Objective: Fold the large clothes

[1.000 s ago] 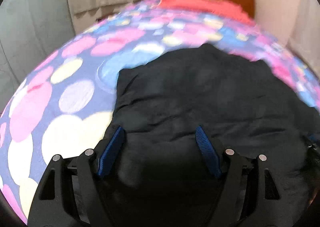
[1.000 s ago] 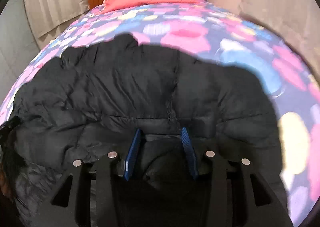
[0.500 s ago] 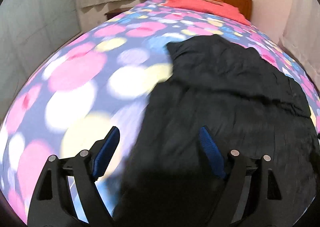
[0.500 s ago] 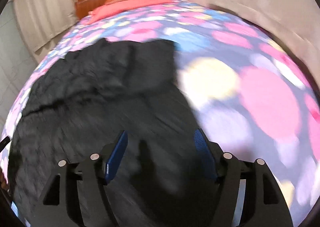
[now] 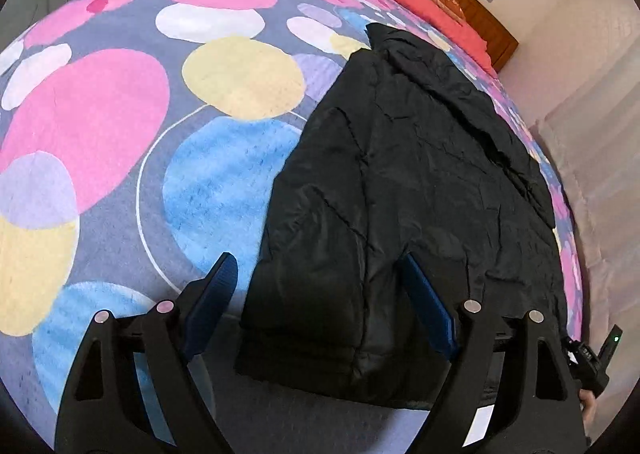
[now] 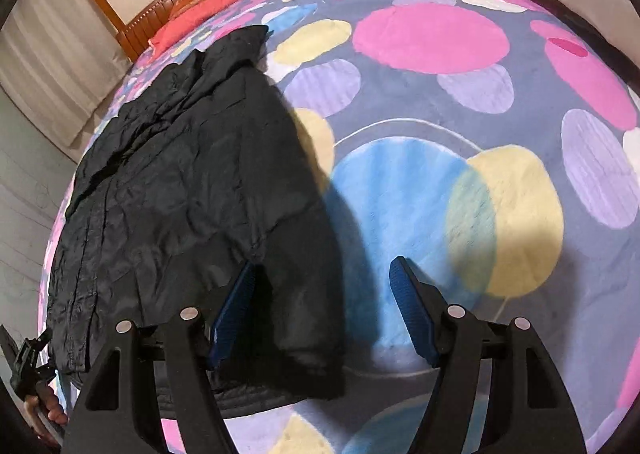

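Now that both tools have let go and drawn back toward the foot of the bed, the black quilted puffer jacket lies flat as a long narrow bundle on the fleece bedspread with pink, blue and yellow circles. A second ago the right tool was pinching a fold; it now hangs wide and empty, as does the left tool. The lengthwise fold looks finished (a crosswise fold probably remains).

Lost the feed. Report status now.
Left gripper open, empty. Right gripper open, empty. Black jacket flat on spotted bedspread. Nothing in the way.
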Demonstrator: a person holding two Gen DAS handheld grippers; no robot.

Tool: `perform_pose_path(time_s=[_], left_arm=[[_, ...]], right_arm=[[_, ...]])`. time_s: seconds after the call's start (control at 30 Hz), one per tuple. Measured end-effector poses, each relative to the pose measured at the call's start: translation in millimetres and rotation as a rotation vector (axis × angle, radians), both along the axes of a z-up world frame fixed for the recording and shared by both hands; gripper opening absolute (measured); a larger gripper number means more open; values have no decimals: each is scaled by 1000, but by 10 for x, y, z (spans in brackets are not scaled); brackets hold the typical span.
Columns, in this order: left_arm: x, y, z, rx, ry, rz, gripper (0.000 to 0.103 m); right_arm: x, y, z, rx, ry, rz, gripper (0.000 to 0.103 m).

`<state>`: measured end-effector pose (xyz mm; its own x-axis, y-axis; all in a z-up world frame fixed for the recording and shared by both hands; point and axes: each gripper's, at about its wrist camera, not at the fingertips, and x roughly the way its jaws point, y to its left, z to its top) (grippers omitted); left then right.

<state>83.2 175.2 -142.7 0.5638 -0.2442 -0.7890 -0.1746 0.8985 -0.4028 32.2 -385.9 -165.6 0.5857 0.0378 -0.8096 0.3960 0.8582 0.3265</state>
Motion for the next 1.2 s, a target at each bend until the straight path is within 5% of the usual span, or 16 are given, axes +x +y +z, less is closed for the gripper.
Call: perform_pose_path(time_s=[0.07,0.2,0.4,0.73,1.2], left_arm=[[-24,-21,4,-27,-2,5,81],[-82,-103,-12,4,-11,6,73],[-112,-192,10,73,-32,3,37],[-259,-171,93,54,-84,16,17],[-866,102,376,-37,-107,-10,13]], right_arm=[[-7,72,4,10,-3,29,65],[-11,248,-8,-9,-13,60,42],[-32,319,26,8,-39,67,21],[-190,330,93,68,-71,77,16],[-748,367,197,199,-74,101,15]])
